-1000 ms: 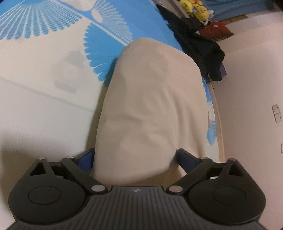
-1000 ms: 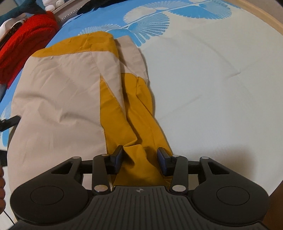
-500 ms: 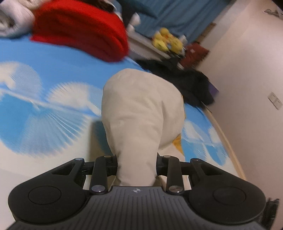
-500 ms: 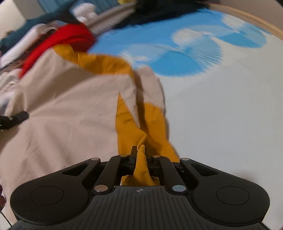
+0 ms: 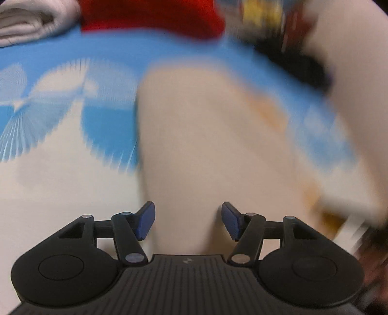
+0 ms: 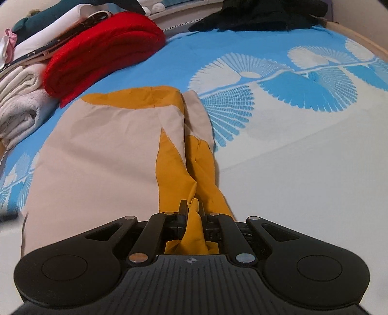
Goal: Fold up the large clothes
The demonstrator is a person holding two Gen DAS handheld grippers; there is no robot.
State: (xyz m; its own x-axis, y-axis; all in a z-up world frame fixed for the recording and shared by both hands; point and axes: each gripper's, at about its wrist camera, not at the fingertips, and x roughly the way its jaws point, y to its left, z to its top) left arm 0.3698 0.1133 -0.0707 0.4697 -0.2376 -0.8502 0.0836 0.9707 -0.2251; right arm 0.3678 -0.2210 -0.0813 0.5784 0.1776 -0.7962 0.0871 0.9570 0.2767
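1. Left wrist view, heavy blur: left gripper (image 5: pixel 186 219) hangs over the near side of the bed (image 5: pixel 48 189). Its blue pads (image 5: pixel 145 219) stand wide and are opening; the beige cloth of the garment (image 5: pixel 206 150) runs between them, but neither pad seems to press it. Released, probably to let that edge go. A red folded item (image 5: pixel 150 17) and white towels (image 5: pixel 26 21) sit at the far edge.
2. Right wrist view, sharp: right gripper (image 6: pixel 192 214) is clenched on a bunched mustard corner of the same garment (image 6: pixel 97 157), likely to carry that side over for a fold. The beige-and-mustard piece lies flat from the near edge toward the middle of the bed (image 6: pixel 303 181). Red folded item (image 6: pixel 104 46) and towels (image 6: pixel 19 106) are stacked at the far left corner, dark clothes (image 6: pixel 257 14) at the far edge.
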